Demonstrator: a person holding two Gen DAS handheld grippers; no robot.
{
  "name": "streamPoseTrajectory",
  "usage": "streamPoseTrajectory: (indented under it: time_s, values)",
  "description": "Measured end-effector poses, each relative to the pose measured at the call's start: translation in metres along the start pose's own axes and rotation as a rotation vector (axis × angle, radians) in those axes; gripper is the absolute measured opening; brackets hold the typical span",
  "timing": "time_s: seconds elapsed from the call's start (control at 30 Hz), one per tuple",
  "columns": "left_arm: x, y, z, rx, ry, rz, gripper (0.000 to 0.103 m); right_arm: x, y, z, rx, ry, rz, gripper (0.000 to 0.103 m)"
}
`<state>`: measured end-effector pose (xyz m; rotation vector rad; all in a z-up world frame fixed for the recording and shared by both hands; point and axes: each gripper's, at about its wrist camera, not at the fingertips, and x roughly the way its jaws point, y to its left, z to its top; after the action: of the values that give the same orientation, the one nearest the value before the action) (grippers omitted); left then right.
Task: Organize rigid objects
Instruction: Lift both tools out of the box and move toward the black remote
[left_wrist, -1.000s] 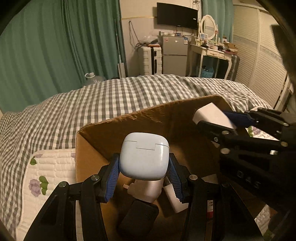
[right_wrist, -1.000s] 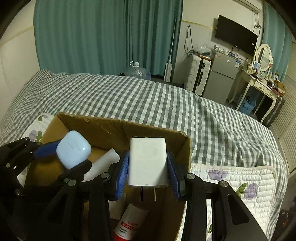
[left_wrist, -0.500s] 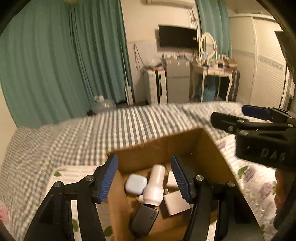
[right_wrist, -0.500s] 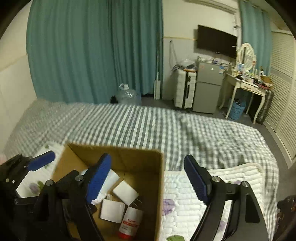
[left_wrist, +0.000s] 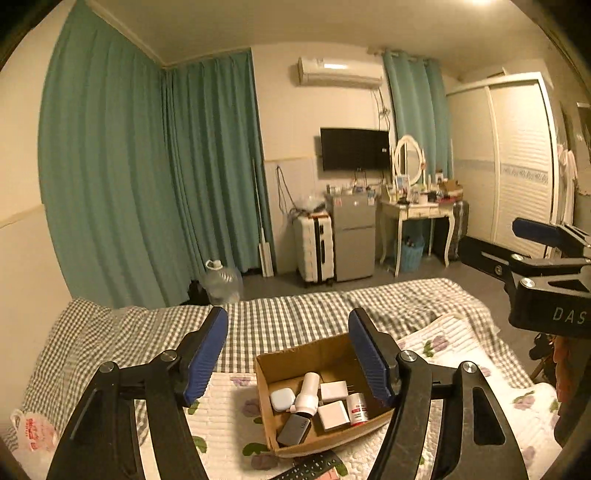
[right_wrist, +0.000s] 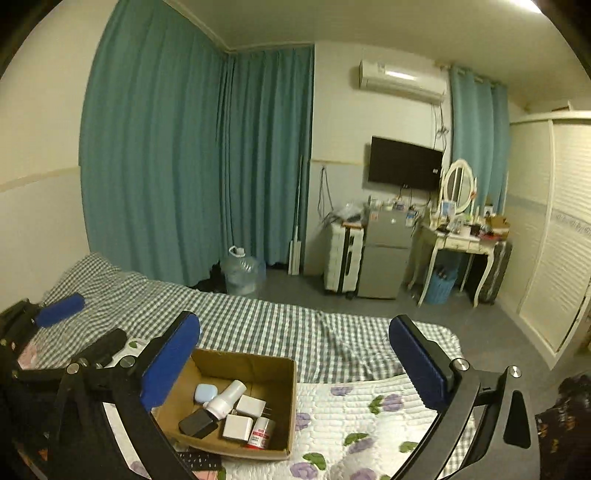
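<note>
Bed (left_wrist: 280, 325) holds cardboard box (left_wrist: 269, 410); left tool (left_wrist: 288, 354) and right tool (right_wrist: 295, 365) both spread wide, empty, above it.

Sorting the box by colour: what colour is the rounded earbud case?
Pale blue rounded earbud case, clearest in the right wrist view.
</note>
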<state>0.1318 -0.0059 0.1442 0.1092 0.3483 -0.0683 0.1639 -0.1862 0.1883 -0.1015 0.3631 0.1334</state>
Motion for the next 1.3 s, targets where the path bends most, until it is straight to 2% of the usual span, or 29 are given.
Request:
streamPoseTrajectory:
  time_s: [0.23, 0.4, 0.5, 0.63, 0.77, 0.97, 1.1, 1.3]
  values:
    - [-0.037, 0.001, -0.021, 0.005, 0.01, -0.006, 0.071, -0.062, 0.004, -0.011, -0.008, -0.03, -0.001, 0.103]
    - [-0.04, 0.0, -0.058, 0.028, 0.075, 0.001, 0.071, -0.075, 0.014, -0.048, -0.017, -0.006, 0.005, 0.103]
    - [-0.035, -0.006, -0.088, 0.039, 0.116, 0.004, 0.071, -0.071, 0.018, -0.079, 0.013, 0.03, 0.041, 0.103]
    - [-0.015, -0.008, -0.123, 0.016, 0.19, -0.019, 0.071, -0.056, 0.026, -0.121, 0.023, 0.074, 0.048, 0.103]
    - [0.013, -0.008, -0.156, 0.007, 0.277, -0.024, 0.071, -0.022, 0.037, -0.161, 0.022, 0.163, 0.07, 0.103]
    - [0.053, -0.008, -0.202, 0.02, 0.389, -0.013, 0.071, 0.028, 0.045, -0.203, 0.01, 0.268, 0.075, 0.103]
    - [0.081, -0.009, -0.219, 0.054, 0.451, -0.016, 0.071, 0.055, 0.049, -0.221, -0.009, 0.324, 0.074, 0.103]
    - [0.125, -0.012, -0.236, 0.178, 0.518, -0.05, 0.071, 0.093, 0.045, -0.23, -0.035, 0.379, 0.076, 0.103]
